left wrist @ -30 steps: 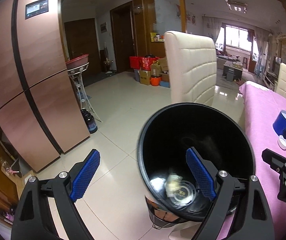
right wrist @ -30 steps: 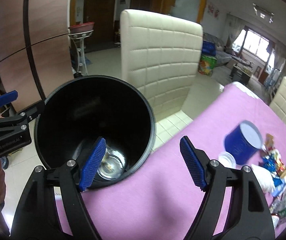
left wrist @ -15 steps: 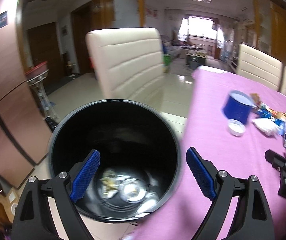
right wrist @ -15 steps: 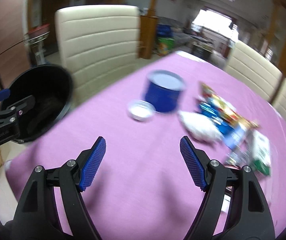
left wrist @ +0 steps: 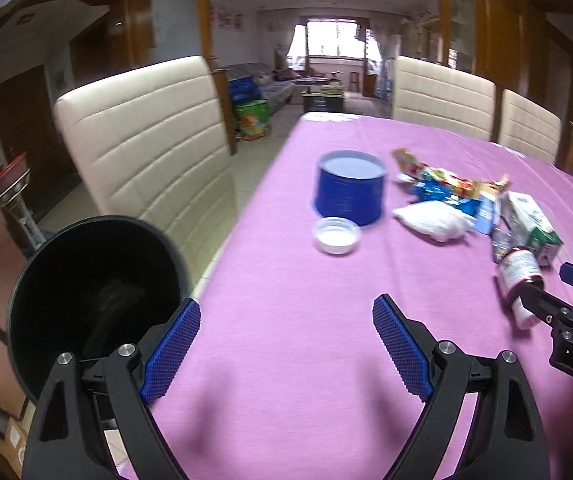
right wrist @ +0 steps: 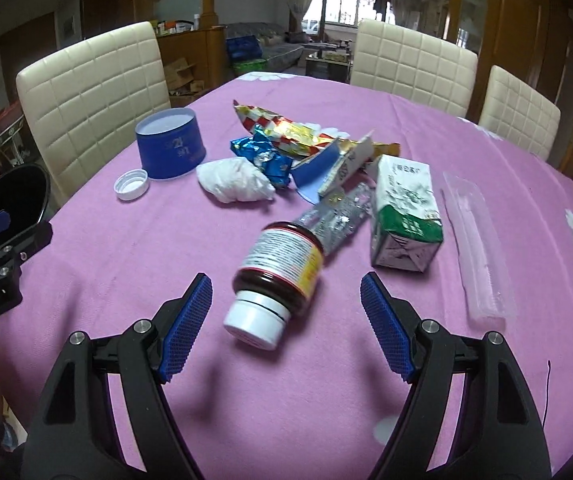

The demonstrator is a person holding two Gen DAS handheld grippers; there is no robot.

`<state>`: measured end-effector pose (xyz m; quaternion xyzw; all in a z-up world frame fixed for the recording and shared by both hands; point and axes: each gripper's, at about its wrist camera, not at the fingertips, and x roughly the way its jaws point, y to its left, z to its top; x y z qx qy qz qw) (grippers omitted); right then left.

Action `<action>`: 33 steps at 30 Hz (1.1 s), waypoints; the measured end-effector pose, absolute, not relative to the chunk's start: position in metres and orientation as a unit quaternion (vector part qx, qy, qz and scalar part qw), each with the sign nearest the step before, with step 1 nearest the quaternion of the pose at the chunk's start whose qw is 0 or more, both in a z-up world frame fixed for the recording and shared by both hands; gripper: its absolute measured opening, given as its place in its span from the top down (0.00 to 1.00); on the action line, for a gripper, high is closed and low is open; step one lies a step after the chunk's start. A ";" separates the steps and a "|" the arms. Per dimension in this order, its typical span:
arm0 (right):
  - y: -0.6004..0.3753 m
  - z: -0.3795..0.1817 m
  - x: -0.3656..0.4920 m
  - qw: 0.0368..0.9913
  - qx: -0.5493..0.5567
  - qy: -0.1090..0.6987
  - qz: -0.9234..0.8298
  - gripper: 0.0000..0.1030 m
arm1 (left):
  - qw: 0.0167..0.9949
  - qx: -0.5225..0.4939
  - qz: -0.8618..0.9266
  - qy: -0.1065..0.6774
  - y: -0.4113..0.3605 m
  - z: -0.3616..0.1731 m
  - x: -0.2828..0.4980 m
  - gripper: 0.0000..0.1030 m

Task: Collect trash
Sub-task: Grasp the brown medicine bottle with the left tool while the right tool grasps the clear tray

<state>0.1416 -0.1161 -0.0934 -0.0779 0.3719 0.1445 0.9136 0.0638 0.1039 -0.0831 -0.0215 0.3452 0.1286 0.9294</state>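
Both views have swung off the bin and onto the worktop since 1.0 s ago; the right one now faces the litter pile directly.

Left wrist view: left tongs [left wrist: 286, 344] spread wide, nothing between the pads, hovering over bare pink cloth at lower centre. Black trash bin [left wrist: 86, 300] sits at lower left, off the worktop [left wrist: 286, 300] edge, its inside too dark here to read. Blue tub [left wrist: 350, 188] and white cap [left wrist: 336, 236] lie at upper centre, cap just beside the tub. Right tongs enter from the lower right edge.

Right wrist view: right tongs [right wrist: 284, 324] also wide and empty. Brown pill bottle [right wrist: 278, 276] lies on its side at centre frame, white cap toward the camera, between the 2 pads but apart from both. Behind it: crushed clear plastic [right wrist: 338, 216], green-white carton [right wrist: 404, 216], white wad [right wrist: 234, 180], blue foil wrapper [right wrist: 262, 156], red-gold snack bag [right wrist: 286, 128], blue card box [right wrist: 326, 168]. Clear plastic tray [right wrist: 474, 248] lies at right.

Progress: at least 10 pieces on the worktop, so most of the collecting looks undone. Judged next pick: the bottle.
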 end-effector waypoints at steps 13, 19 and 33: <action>-0.203 -0.089 0.160 0.929 -0.024 0.365 0.050 0.26 | 0.930 -0.010 0.013 0.366 0.024 -0.087 0.095 0.17; -0.235 -0.097 0.176 0.926 -0.023 0.377 0.004 0.26 | 0.927 0.000 -0.032 0.373 -0.013 -0.089 0.105 0.17; -0.258 -0.124 0.213 0.899 0.012 0.437 0.010 0.40 | 0.897 0.015 -0.035 0.441 -0.045 -0.113 0.144 0.17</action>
